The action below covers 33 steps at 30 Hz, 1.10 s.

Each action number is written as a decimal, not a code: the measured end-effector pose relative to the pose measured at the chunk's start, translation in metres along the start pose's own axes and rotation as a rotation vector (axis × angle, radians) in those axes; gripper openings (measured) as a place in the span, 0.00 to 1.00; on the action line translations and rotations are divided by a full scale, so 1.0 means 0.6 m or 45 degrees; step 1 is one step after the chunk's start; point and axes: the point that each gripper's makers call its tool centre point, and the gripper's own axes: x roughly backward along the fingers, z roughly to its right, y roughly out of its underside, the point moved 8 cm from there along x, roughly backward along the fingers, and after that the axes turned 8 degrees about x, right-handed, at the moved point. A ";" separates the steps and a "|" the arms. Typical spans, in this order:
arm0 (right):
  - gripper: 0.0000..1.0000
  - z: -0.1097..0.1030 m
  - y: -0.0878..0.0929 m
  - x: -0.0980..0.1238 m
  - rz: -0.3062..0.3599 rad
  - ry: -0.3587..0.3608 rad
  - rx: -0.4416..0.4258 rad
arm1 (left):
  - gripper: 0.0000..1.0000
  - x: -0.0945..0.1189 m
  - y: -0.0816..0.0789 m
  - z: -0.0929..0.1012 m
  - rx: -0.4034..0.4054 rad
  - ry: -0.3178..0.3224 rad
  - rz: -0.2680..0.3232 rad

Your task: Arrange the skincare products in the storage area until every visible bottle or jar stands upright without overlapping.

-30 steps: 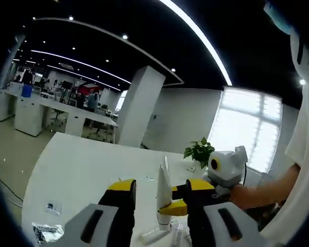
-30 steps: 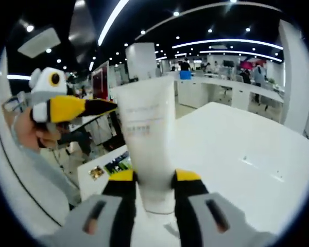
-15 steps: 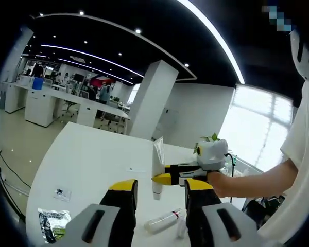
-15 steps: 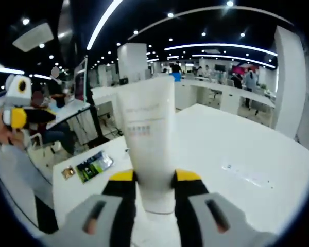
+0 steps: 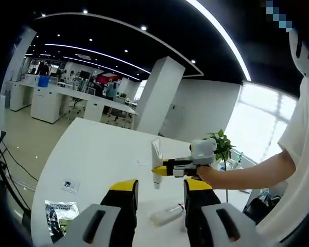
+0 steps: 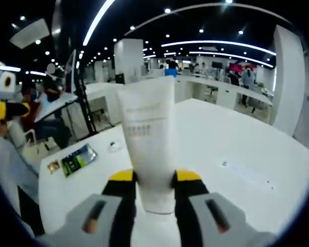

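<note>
Right gripper view: the right gripper [image 6: 149,177] has its two yellow-tipped jaws pressed against opposite sides of a white tube [image 6: 148,144], one jaw on each side of the tube's lower body just above the cap. The tube stands cap-down between the jaws, with its flat crimped end uppermost and grey print on the face toward the camera. It is held clear of the white table [image 6: 232,149]. On the table, to the left of the tube in this view, lies a dark green packet [image 6: 78,158] with a small brown packet [image 6: 53,165] just beside it. At the left edge of this view, the left gripper's yellow tip [image 6: 9,109] is visible. Left gripper view: the left gripper [image 5: 159,190] has its jaws spread apart, with nothing between them and nothing touching either jaw. Beyond the jaws, the right gripper [image 5: 162,169] holds the white tube [image 5: 156,157] above the table [image 5: 98,159], gripped by a person's hand [image 5: 208,175]. A clear bottle [image 5: 167,213] lies on its side on the table between the left jaws as seen from the camera, and well apart to the left lies the dark green packet [image 5: 59,216]. A potted plant [image 5: 221,145] stands at the far side of the table.
</note>
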 end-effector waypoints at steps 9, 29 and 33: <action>0.25 0.023 0.021 -0.027 -0.027 0.023 0.029 | 0.35 0.016 0.006 0.003 -0.001 -0.031 -0.005; 0.26 0.075 0.057 -0.052 -0.055 0.053 0.033 | 0.33 0.022 0.022 0.016 -0.013 -0.083 -0.037; 0.26 0.081 0.068 -0.051 -0.059 0.048 0.045 | 0.33 0.020 0.020 0.018 -0.020 -0.081 -0.033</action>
